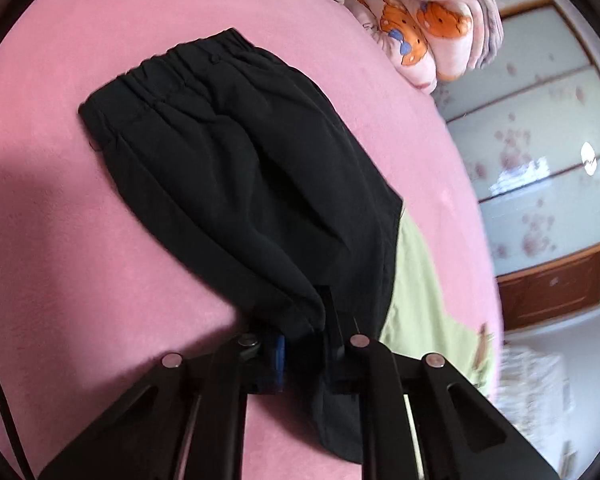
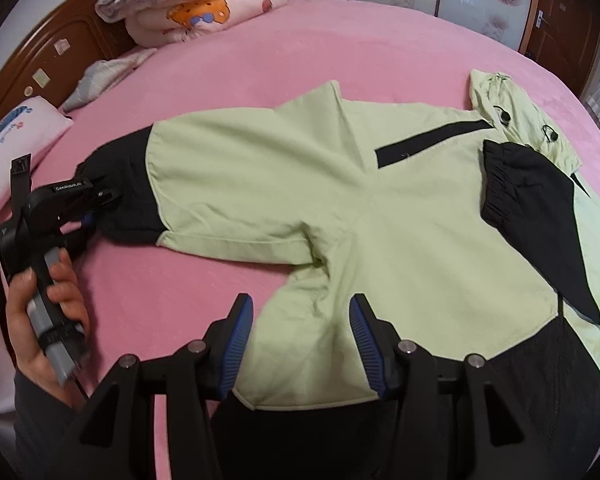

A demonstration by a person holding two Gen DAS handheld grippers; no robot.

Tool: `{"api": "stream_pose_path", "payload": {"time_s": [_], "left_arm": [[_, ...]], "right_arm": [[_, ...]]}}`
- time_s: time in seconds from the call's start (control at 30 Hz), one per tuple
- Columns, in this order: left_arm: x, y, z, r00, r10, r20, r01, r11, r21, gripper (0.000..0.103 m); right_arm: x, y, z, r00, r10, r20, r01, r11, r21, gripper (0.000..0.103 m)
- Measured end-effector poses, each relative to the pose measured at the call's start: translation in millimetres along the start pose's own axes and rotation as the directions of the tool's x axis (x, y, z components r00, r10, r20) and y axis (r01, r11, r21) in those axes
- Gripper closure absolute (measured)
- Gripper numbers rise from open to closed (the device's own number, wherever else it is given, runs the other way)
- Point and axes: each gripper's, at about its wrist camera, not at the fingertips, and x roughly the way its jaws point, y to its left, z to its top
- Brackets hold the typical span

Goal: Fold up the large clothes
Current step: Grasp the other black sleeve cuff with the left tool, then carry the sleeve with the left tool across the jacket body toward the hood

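One pale green fabric jacket with black sleeve ends and hem [image 2: 400,216] is lying flat on the pink bedsheet [image 2: 340,48], hood toward the far right. Two sleeves counted: one is stretching left across the sheet, the other black cuffed sleeve [image 2: 540,208] is lying folded over the jacket body. The left gripper [image 1: 302,344] is clamping narrowly on the black elastic-cuffed sleeve end [image 1: 228,168] (blue pad partly hidden by cloth); the person's left hand [image 2: 48,300] is gripping its handle. The right gripper [image 2: 300,344] is standing wide, both blue ribbed pads bare, over the jacket's lower body. One stack of pink cartoon-print quilts [image 2: 204,4] is sitting by the wooden headboard [image 2: 60,52].
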Motion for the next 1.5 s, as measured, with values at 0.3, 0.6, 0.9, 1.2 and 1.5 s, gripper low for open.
{"api": "stream_pose_path", "payload": {"time_s": [0.3, 0.6, 0.9, 1.2, 1.5], "left_arm": [[-32, -44, 0, 0.998, -0.035, 0.049, 0.028, 0.991, 0.134, 0.100], [-89, -139, -31, 0.986, -0.139, 0.092, 0.097, 0.928, 0.360, 0.100], [-119, -271, -132, 0.978, -0.202, 0.043, 0.129, 0.759, 0.639, 0.100], [-72, -362, -324, 0.985, -0.092, -0.147, 0.173, 0.474, 0.863, 0.100], [27, -304, -489, 0.929, 0.266, -0.258, 0.190, 0.254, 0.948, 0.083]], "right_arm": [[-17, 6, -2, 0.999, -0.047, 0.008, 0.047, 0.999, -0.012, 0.053], [-49, -3, -5, 0.998, -0.040, 0.055, 0.040, 0.999, 0.001, 0.053], [-92, -80, -23, 0.992, -0.050, 0.117, 0.032, 0.988, 0.153, 0.053], [-128, -212, -79, 0.979, -0.132, 0.154, 0.061, 0.916, 0.397, 0.053], [-123, -319, -147, 0.977, -0.197, 0.077, 0.124, 0.829, 0.545, 0.053]]}}
